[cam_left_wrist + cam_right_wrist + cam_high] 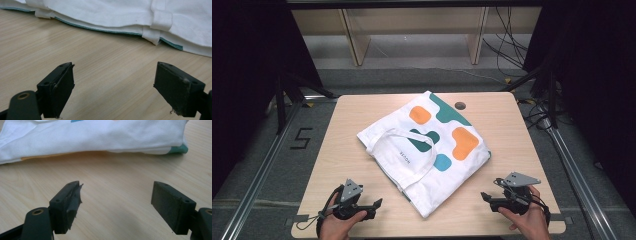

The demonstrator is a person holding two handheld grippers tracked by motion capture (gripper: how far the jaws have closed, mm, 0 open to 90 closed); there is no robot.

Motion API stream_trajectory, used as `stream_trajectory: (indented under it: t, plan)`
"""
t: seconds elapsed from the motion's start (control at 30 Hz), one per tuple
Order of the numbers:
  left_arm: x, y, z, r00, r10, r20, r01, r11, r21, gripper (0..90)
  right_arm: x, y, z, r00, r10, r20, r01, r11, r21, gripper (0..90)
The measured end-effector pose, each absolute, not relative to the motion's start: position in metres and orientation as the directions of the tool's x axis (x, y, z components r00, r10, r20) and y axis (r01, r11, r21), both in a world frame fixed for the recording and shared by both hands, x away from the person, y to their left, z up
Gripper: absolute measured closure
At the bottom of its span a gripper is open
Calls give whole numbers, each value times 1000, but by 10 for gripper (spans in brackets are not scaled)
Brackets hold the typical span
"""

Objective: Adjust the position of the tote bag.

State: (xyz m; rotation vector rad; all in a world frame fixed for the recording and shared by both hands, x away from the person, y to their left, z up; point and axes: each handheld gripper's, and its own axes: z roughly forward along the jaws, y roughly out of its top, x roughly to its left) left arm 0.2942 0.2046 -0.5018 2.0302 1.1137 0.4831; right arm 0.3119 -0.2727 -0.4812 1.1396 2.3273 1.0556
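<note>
While both the left gripper (374, 204) and right gripper (486, 198) rest wide apart and empty on the worktop (507, 125), well short of the folded tote bag (427, 150) lying mid-worktop, a shallow pinch risks catching one fabric layer or snagging a loose handle (404, 150).

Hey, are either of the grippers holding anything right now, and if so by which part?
Nothing is held. The left gripper and right gripper are both open, apart from the tote bag.
</note>
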Motion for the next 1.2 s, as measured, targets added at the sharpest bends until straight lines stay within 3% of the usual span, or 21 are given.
stream_trajectory:
  t: [0.23, 0.6, 0.73, 1.2]
  plan:
    - [295, 207, -501, 566, 824, -16, 548, -361, 755, 153, 311, -266, -479, -654, 755, 45, 518, 403, 755, 260]
    - [296, 206, -501, 556, 831, -13, 554, -359, 751, 153, 309, -241, -476, -693, 721, -4, 467, 453, 759, 236]
    - [296, 208, -500, 558, 830, 5, 555, -377, 742, 153, 309, -225, -473, -716, 695, -58, 426, 502, 752, 211]
    - [298, 213, -501, 504, 863, -26, 573, -311, 758, 155, 307, -148, -471, -842, 538, -49, 327, 580, 746, 202]
